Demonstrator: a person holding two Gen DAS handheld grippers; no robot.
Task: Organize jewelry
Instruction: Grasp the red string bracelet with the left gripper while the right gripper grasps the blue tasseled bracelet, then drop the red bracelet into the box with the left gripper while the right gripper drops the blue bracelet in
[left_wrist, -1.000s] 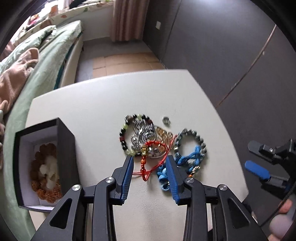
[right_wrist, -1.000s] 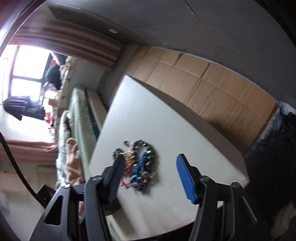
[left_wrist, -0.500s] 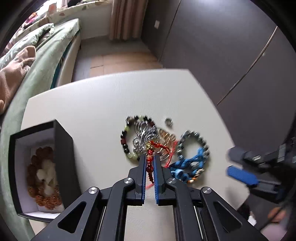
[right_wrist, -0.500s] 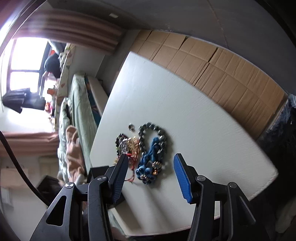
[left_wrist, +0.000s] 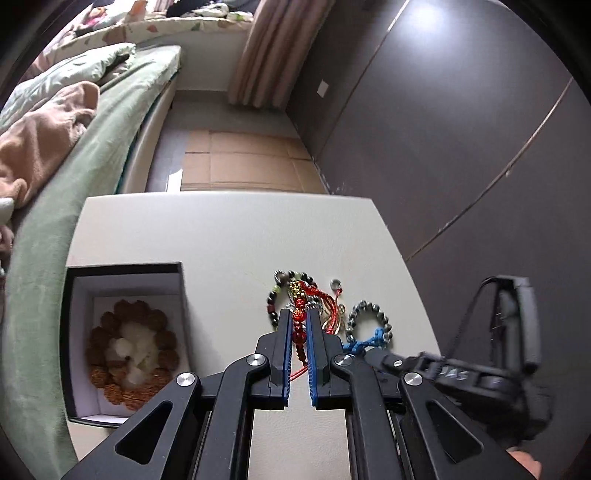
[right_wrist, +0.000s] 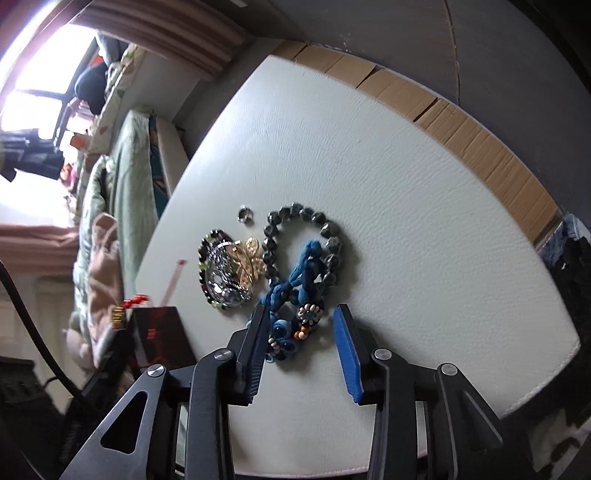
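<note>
My left gripper (left_wrist: 299, 317) is shut on a red beaded cord bracelet (left_wrist: 300, 314) and holds it above the white table (left_wrist: 221, 240). A black open box (left_wrist: 125, 343) with a brown bead bracelet (left_wrist: 129, 347) sits at the left. A jewelry pile lies beyond: a dark and green bead bracelet (left_wrist: 275, 299), a grey bead bracelet (right_wrist: 306, 236), a blue cord bracelet (right_wrist: 295, 280), a gold butterfly piece (right_wrist: 249, 262) and a small ring (right_wrist: 245, 214). My right gripper (right_wrist: 301, 317) is open, straddling the blue bracelet's near end.
A bed with green bedding (left_wrist: 74, 147) runs along the table's left side. Dark wardrobe panels (left_wrist: 461, 129) stand at the right. Cardboard sheets (left_wrist: 240, 162) cover the floor beyond the table's far edge.
My left gripper shut on the red bracelet and lifted it off the pile toward the box side. My right gripper moved in close over the blue cord bracelet.
</note>
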